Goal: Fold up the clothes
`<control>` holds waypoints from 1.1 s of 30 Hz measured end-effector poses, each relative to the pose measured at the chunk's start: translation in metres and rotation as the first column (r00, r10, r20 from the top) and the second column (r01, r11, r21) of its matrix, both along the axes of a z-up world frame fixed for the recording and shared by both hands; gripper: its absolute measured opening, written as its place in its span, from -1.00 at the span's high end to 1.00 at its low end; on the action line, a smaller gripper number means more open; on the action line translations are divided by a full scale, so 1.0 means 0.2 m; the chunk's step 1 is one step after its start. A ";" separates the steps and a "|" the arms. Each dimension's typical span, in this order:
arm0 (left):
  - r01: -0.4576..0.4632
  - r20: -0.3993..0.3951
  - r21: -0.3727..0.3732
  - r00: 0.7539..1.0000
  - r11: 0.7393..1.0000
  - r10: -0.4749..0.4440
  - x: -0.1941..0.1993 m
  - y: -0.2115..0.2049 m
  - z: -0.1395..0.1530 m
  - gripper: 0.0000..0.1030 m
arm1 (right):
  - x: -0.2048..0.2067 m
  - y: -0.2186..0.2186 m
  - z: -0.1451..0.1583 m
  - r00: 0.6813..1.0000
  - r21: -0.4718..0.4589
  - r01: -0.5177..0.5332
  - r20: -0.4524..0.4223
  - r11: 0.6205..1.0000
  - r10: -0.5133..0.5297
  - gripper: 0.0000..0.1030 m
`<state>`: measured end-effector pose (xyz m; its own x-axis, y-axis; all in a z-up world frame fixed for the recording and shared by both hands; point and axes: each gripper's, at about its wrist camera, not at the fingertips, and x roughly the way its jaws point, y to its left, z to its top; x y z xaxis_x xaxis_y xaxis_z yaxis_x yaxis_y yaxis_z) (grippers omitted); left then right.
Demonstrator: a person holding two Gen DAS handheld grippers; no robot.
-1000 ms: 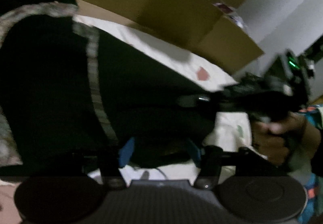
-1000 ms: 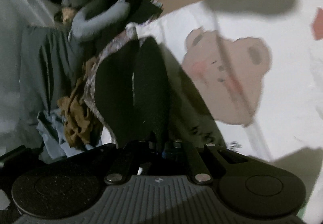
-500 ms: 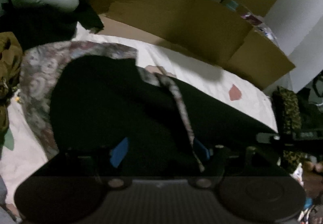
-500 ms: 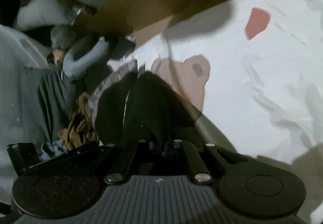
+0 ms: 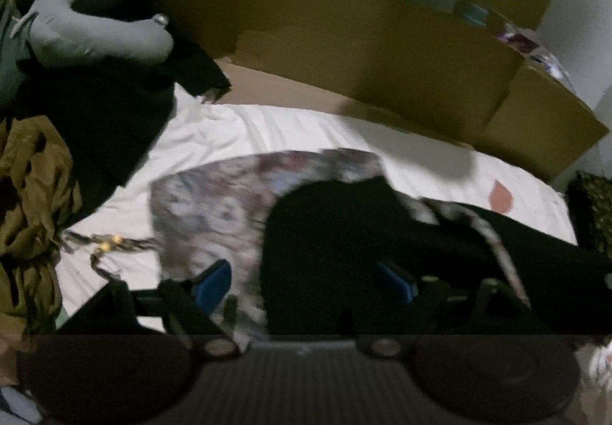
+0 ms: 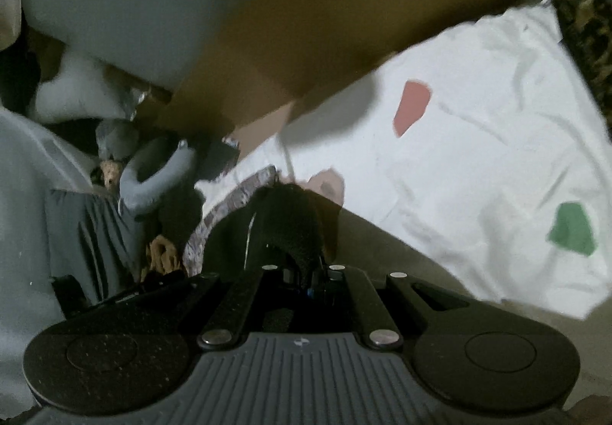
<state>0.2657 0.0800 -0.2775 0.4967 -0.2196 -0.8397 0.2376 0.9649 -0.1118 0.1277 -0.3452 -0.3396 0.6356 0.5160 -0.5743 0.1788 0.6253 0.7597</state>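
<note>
Right gripper (image 6: 306, 274) pinches black garment (image 6: 290, 222) over white bedsheet (image 6: 478, 165).

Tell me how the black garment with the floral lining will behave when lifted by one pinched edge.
The black garment with floral lining probably hangs limp: it droops from the shut right gripper. Likely light. The wide-open left gripper, jaws just opened, no longer supports it.

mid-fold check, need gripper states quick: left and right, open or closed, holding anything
Left gripper: open, jaws just opened wider, pads off the black garment.
Right gripper: shut on the black garment.
</note>
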 end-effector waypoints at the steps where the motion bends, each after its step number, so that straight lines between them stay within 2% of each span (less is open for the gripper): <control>1: -0.009 -0.004 0.003 1.000 1.000 0.009 0.01 -0.01 -0.01 -0.65 | -0.01 -0.03 -0.01 1.000 0.001 0.015 -0.007 1.000 -0.015 0.99; 8: -0.005 -0.056 -0.006 0.998 1.000 0.005 0.12 -0.07 -0.08 -0.65 | -0.14 -0.22 -0.08 0.995 -0.024 0.087 -0.054 0.996 -0.088 0.98; 11: -0.010 -0.049 0.001 0.999 1.000 0.010 0.15 -0.08 -0.12 -0.66 | -0.22 -0.28 -0.15 0.987 -0.039 0.130 -0.094 0.991 -0.133 0.99; 14: -0.059 -0.066 0.007 0.996 0.998 0.059 0.13 -0.07 -0.17 -0.66 | -0.28 -0.33 -0.19 0.980 -0.061 0.160 -0.110 0.985 -0.166 0.98; 17: -0.081 -0.117 -0.027 0.990 0.996 0.078 0.09 -0.06 -0.22 -0.66 | -0.32 -0.37 -0.21 0.973 -0.072 0.188 -0.122 0.980 -0.195 0.99; 22: 0.004 -0.109 -0.002 0.994 1.000 -0.004 0.06 -0.14 -0.24 -0.68 | -0.40 -0.43 -0.24 0.955 -0.081 0.242 -0.155 0.967 -0.252 0.98; 27: 0.033 -0.121 -0.008 0.992 0.999 -0.034 0.09 -0.21 -0.28 -0.69 | -0.44 -0.43 -0.32 0.940 -0.087 0.246 -0.220 0.965 -0.260 0.97; 30: 0.051 -0.123 -0.004 0.991 0.999 -0.051 0.11 -0.25 -0.31 -0.69 | -0.42 -0.41 -0.34 0.933 -0.130 0.209 -0.271 0.969 -0.237 0.85; 32: 0.052 -0.126 -0.003 0.991 0.999 -0.052 0.12 -0.27 -0.33 -0.69 | -0.39 -0.37 -0.33 0.935 -0.200 0.169 -0.277 0.965 -0.221 0.59; 33: 0.048 -0.129 -0.006 0.990 0.999 -0.048 0.12 -0.28 -0.34 -0.69 | -0.38 -0.36 -0.32 0.939 -0.224 0.156 -0.268 0.962 -0.214 0.38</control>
